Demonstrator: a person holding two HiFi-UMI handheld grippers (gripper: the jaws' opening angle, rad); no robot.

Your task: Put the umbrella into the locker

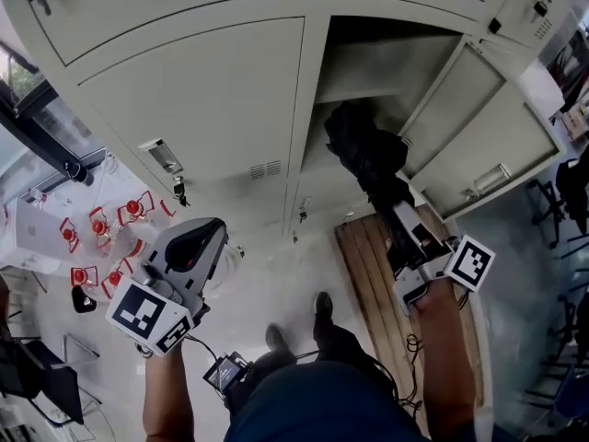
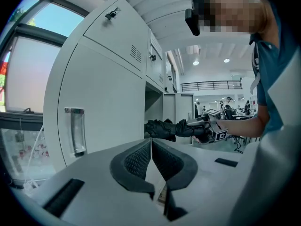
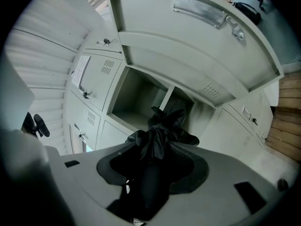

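Black folded fabric umbrella (image 1: 366, 155), clamped in right gripper (image 1: 403, 221), points lengthwise into the open grey metal locker (image 1: 368, 72); left gripper (image 2: 151, 158) pinched together, empty, well aside.

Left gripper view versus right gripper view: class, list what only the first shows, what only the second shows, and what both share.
Only the left gripper view: the left claw, shut and empty; the right claw seen side-on; a closed locker door's handle; a window.
Only the right gripper view: the right claw's jaws clamped on dark fabric close up; the swung-open door overhead; wooden planks.
Both: the black umbrella, pointing at the open compartment.
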